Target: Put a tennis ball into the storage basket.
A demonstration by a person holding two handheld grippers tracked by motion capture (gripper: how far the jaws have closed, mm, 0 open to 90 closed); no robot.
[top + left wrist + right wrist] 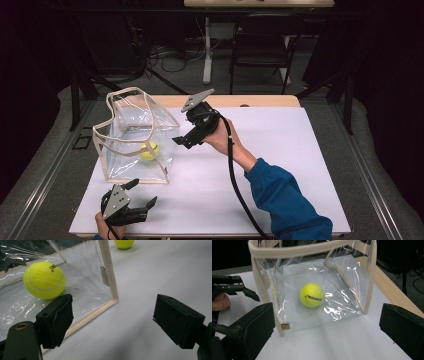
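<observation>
A clear plastic bag (134,134) with beige trim stands open-topped on the left part of the white mat (285,150). Inside it, on the bag's floor, lies a yellow tennis ball (149,151) (311,295) (44,280). My right gripper (182,143) (327,332) hovers just right of the bag, tilted down toward it, jaws open and empty. My left gripper (144,192) (115,320) rests low at the mat's front left, by the bag's near corner, open and empty; its fingers (237,288) show left of the bag. A second tennis ball (124,243) lies on the mat beyond the bag.
The mat covers a wooden table whose bare back edge (240,101) shows behind the bag. A dark chair (260,45) and cables stand on the floor beyond. The right gripper's cable (235,180) trails across the mat's middle beside a blue sleeve (285,200).
</observation>
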